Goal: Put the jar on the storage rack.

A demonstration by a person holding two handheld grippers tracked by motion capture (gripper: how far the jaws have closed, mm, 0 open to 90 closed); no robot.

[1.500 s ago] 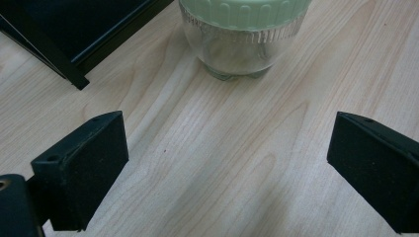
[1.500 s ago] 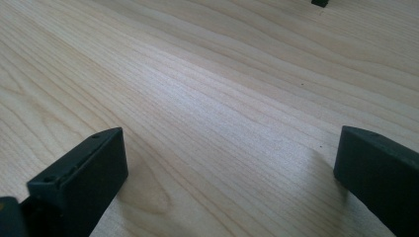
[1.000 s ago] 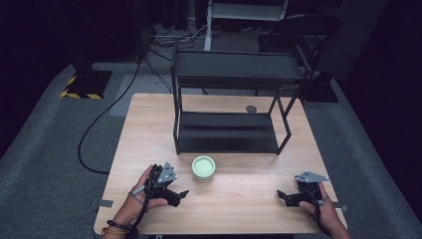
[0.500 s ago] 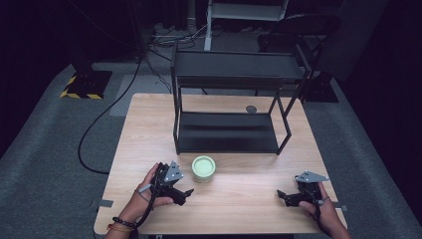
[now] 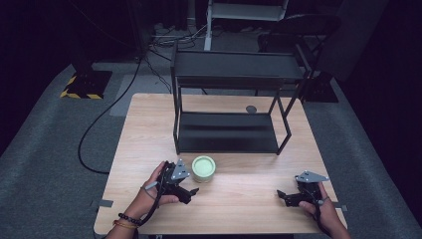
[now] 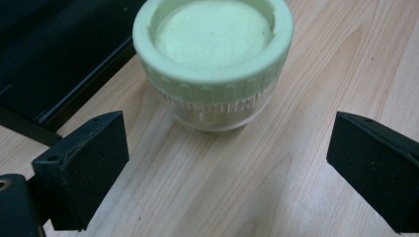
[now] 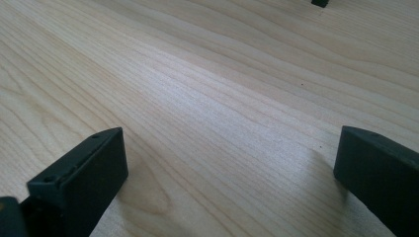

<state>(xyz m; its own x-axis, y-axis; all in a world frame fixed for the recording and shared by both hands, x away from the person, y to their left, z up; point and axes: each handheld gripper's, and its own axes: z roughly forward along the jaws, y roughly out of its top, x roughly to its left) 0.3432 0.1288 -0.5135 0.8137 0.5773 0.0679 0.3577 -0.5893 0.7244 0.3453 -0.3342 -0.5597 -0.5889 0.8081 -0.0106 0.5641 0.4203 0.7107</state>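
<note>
My left gripper (image 6: 222,163) is lined up on the green-lidded jar (image 6: 213,59), jaws wide and empty; the jar stands just ahead, beside the black rack (image 5: 229,99); next, ease forward and close; my right gripper (image 5: 293,196) waits wide, empty.

Bare desk (image 5: 249,191) lies between the left tool (image 5: 191,190) and right tool (image 5: 281,195), open for passing. The green-lidded jar (image 5: 203,168) stands just ahead of the left tool's spread jaws. Behind it, the black rack (image 5: 226,132) blocks the desk's far middle.
</note>
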